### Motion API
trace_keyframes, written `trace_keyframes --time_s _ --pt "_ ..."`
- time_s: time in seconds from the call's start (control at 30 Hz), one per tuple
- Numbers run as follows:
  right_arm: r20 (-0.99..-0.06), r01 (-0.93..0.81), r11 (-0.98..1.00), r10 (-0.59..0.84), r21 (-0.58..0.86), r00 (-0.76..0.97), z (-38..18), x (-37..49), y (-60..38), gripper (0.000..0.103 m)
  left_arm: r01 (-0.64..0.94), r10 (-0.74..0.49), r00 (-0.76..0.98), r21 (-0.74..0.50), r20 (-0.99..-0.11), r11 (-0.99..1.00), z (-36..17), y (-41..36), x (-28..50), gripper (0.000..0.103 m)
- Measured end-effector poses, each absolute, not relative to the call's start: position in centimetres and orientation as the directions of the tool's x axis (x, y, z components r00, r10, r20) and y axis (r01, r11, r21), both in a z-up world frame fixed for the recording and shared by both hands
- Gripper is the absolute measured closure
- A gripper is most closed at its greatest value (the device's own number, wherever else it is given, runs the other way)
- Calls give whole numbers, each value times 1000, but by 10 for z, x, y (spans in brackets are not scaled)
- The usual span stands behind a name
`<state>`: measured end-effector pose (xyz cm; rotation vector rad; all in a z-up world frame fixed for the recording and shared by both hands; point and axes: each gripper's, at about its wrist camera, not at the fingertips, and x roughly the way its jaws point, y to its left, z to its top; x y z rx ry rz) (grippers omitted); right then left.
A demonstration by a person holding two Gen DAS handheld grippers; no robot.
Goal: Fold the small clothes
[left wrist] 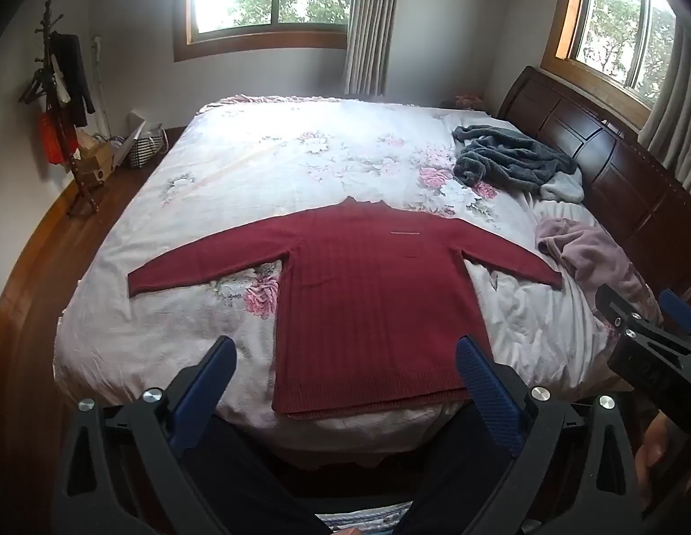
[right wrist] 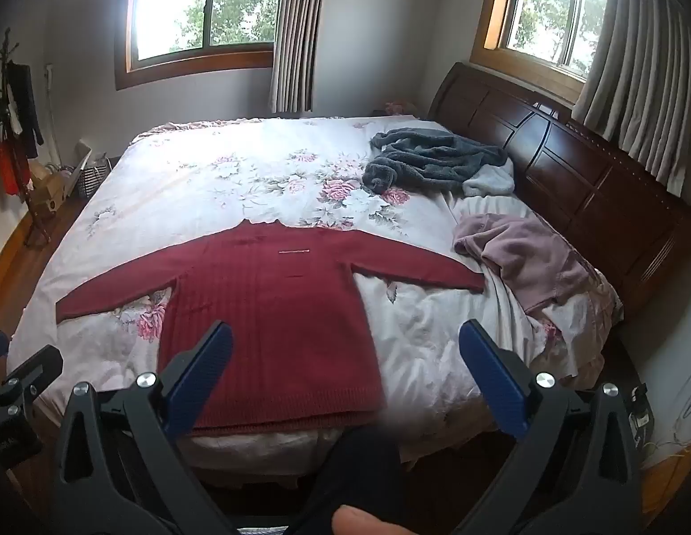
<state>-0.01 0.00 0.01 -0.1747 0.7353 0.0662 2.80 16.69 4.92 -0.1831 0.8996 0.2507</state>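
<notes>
A dark red knit sweater [left wrist: 363, 294] [right wrist: 274, 307] lies flat on the bed, back side up, both sleeves spread out sideways and its hem at the near edge of the mattress. My left gripper [left wrist: 345, 356] hangs open above the hem, holding nothing. In its own view my right gripper [right wrist: 345, 343] stands open too, over the sweater's right lower corner and the bedcover beside it, clear of the cloth. The right gripper [left wrist: 648, 330] also shows at the right edge of the left wrist view.
A floral bedcover [left wrist: 265, 165] covers the bed. A grey fleece garment [right wrist: 430, 158] and a mauve garment [right wrist: 528, 254] lie crumpled near the dark wooden headboard [right wrist: 582, 178]. A coat stand [left wrist: 64, 102] and boxes stand at the left wall. The person's dark-clad legs [left wrist: 238, 481] are below.
</notes>
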Motion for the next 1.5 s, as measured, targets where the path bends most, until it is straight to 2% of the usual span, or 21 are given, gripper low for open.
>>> trace_keyframes --time_s 1.5 --pt "-662 -122 984 3 -134 749 10 0 4 3 -291 136 607 -60 -783 955 55 171 28 4"
